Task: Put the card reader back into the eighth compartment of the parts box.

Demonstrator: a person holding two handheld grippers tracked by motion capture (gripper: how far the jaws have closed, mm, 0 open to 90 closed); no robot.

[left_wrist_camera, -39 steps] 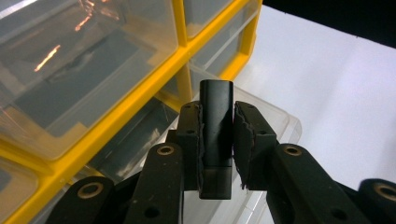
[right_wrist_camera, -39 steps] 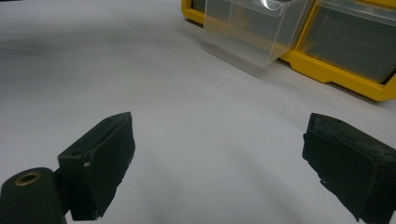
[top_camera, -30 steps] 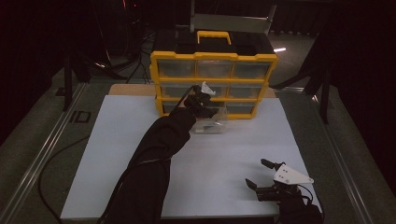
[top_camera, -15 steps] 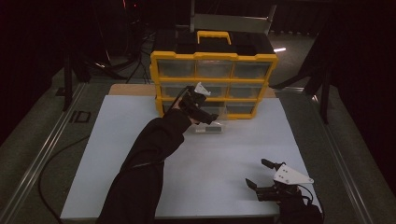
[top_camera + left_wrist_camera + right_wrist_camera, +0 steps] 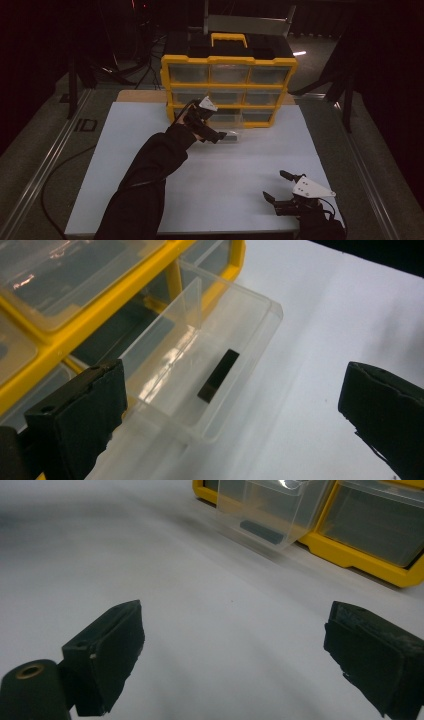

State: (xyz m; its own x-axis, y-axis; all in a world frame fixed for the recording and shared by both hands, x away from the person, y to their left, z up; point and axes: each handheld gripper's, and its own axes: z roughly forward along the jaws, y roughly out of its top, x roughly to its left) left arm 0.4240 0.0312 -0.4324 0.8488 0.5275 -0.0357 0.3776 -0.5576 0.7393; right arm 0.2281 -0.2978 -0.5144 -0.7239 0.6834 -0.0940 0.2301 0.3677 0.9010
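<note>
A person wearing a long black sleeve [image 5: 145, 175], gripping black two-jaw grippers, left gripper [image 5: 212, 134], right gripper [image 5: 276, 186] (each carrying a grey three-cornered plate), blocky scuffed jaw pads showing.

drawer's flat dark piece [image 5: 218, 375] unidentifiable (small)

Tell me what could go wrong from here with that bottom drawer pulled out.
1. The clear plastic drawer juts far out of the yellow organizer cabinet; a nudge from the open left gripper right beside it could pull it free or tip it.
2. The small flat black piece lies loose inside and could slide or spill.
3. The right gripper, open near the white tabletop's front edge, is too far off to steady anything.
</note>
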